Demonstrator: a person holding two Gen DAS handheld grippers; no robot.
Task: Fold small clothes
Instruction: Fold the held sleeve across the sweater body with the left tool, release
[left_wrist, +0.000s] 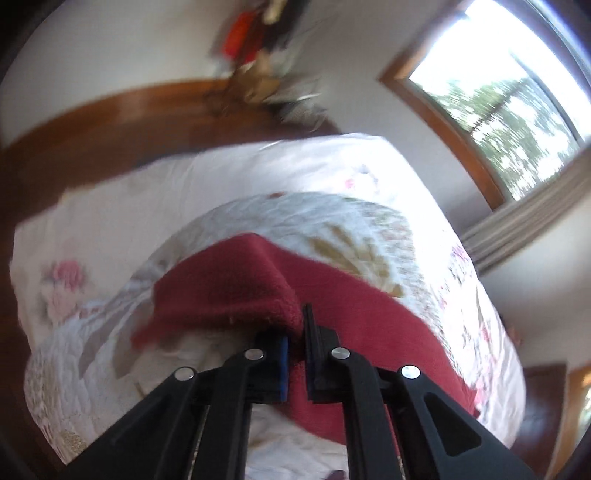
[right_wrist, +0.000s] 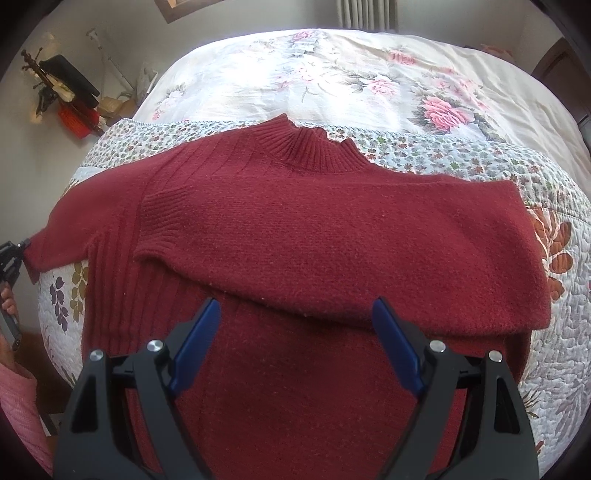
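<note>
The red sweater (right_wrist: 295, 236) lies face up on the quilt (right_wrist: 554, 332) at the near end of the bed (right_wrist: 332, 77), collar (right_wrist: 310, 147) pointing toward the far side; one sleeve (right_wrist: 332, 240) is already laid across the chest, its cuff reaching nearly to the opposite shoulder, which I take to be the first fold done to narrow the body; the other sleeve (right_wrist: 62, 229) is stretched out to the side, and its end is pinched in the left gripper (left_wrist: 295, 332), whose fingers are pressed together on the red knit, so the cloth peaks up into a ridge where it is lifted off the quilt; held that way, the sleeve seems ready to be carried inward over the chest to match the first; the left gripper is tilted up from low beside the bed, looking along the mattress toward the window (left_wrist: 498, 107), and its view is smeared, so I judge it is in motion; a hand (right_wrist: 7, 302) and a pink sleeve show at the edge beside it; the right gripper (right_wrist: 295, 332) hangs above the lower body of the sweater, pointing down and forward, its blue pads (right_wrist: 195, 339) spread wide with nothing between them, seemingly waiting to steady the garment or take the hem.
</note>
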